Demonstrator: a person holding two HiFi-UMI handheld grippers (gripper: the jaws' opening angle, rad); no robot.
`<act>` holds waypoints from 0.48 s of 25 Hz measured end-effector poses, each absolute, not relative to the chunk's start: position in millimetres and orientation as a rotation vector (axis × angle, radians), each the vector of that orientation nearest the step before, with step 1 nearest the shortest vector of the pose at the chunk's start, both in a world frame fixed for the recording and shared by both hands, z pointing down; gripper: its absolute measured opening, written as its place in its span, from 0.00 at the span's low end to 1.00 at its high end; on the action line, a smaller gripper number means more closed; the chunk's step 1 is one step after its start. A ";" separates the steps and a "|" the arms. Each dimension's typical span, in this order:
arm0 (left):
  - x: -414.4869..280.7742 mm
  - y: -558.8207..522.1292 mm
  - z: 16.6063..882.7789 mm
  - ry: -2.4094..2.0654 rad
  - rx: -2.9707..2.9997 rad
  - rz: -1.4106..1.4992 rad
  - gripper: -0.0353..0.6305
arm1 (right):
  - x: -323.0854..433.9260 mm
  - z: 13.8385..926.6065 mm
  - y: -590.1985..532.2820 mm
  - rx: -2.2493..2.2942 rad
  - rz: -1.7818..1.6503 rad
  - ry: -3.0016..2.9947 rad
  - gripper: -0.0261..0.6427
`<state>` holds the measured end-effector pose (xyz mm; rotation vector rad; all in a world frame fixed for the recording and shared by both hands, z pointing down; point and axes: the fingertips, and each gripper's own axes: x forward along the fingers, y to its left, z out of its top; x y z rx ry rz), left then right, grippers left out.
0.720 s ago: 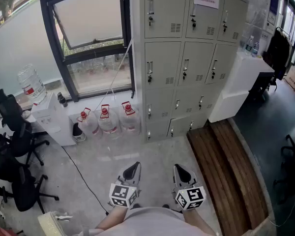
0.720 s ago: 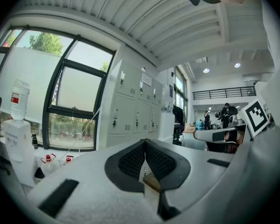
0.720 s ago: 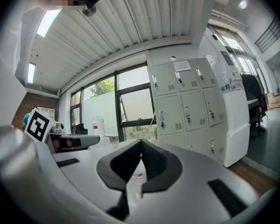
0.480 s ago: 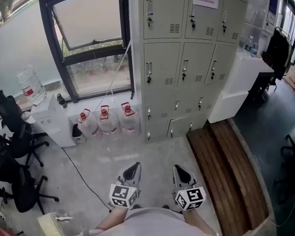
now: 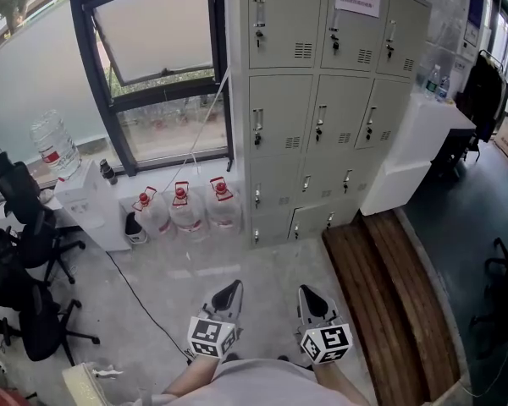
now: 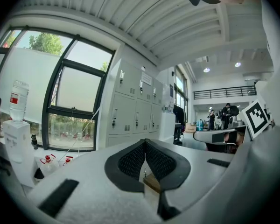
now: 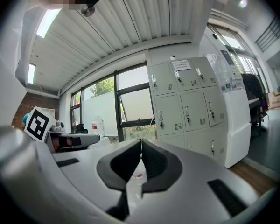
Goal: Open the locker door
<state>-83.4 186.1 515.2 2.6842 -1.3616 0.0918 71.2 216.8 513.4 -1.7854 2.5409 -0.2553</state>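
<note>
The grey locker bank (image 5: 322, 100) stood against the far wall, every visible locker door (image 5: 279, 112) closed. The left tongs (image 5: 234, 283) and right tongs (image 5: 305, 288) were held level side by side, well short of the locker bank, each pair pressed together on nothing. Three water jugs (image 5: 182, 207) sat on the floor just left of the locker bank's foot.

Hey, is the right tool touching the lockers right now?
Apart. The head view shows the right tool at the bottom of the frame, with a broad stretch of floor between its tips and the lockers.
</note>
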 end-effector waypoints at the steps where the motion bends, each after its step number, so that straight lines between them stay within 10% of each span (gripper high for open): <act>1: -82.6 185.1 514.6 -1.366 2.683 0.092 0.07 | 72.4 512.6 214.9 -1.780 -0.255 2.538 0.06; 12: -58.6 178.6 512.5 -1.479 2.644 0.093 0.07 | 93.1 514.7 193.5 -1.658 -0.256 2.613 0.06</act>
